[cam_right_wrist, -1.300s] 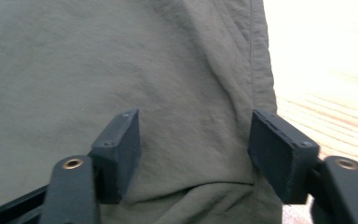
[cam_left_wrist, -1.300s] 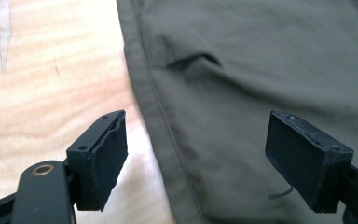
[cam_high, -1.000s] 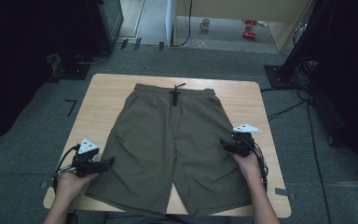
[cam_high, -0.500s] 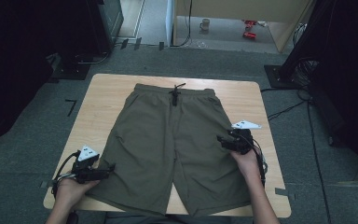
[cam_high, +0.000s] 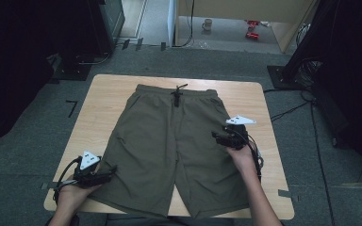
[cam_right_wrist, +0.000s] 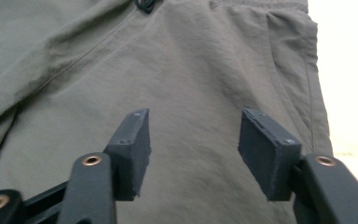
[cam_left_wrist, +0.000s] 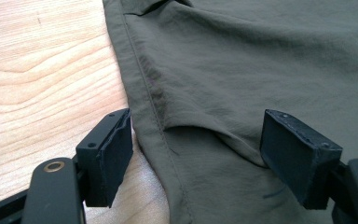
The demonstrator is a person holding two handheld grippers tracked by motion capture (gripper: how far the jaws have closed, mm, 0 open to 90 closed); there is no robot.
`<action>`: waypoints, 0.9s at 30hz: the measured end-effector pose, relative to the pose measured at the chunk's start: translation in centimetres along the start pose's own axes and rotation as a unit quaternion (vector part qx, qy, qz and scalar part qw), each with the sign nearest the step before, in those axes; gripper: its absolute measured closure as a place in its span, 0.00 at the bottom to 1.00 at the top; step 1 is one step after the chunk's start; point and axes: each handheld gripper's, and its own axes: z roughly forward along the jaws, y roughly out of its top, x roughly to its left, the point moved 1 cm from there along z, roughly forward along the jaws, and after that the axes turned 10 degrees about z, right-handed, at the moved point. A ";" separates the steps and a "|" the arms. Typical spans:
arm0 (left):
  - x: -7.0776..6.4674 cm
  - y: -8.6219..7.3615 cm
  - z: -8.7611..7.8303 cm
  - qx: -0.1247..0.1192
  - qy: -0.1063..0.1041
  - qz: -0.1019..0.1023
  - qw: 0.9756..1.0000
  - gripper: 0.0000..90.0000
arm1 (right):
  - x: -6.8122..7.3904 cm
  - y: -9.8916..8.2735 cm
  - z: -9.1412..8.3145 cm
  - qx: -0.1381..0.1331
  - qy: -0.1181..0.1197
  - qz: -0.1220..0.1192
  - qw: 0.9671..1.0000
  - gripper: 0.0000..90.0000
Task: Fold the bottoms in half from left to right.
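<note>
Table: a pale rectangular wooden table stands on grey carpet, its grain plain in the left gripper view.
Shorts: 1 pair of olive-green woven shorts lies flat at the table's middle, waistband and black drawstring at the far edge, 2 legs toward the person; the cloth also shows in both gripper views.
Left gripper: the black two-jaw left gripper sits low at the outer side seam of the left leg, near the hem. Its jaws stand released and have just been closing a little; the seam edge and a small fold of cloth lie between them, the pads not pressing.
Right gripper: the black two-jaw right gripper hangs above the shorts' right hip, near the side pocket seam, jaws apart and clear of the fabric, grasping nothing.
</note>
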 end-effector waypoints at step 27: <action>0.2 0.2 0.4 0.012 0.014 -0.010 1.000 0.17 | 4.5 4.1 4.1 0.037 0.026 -0.015 0.999 0.47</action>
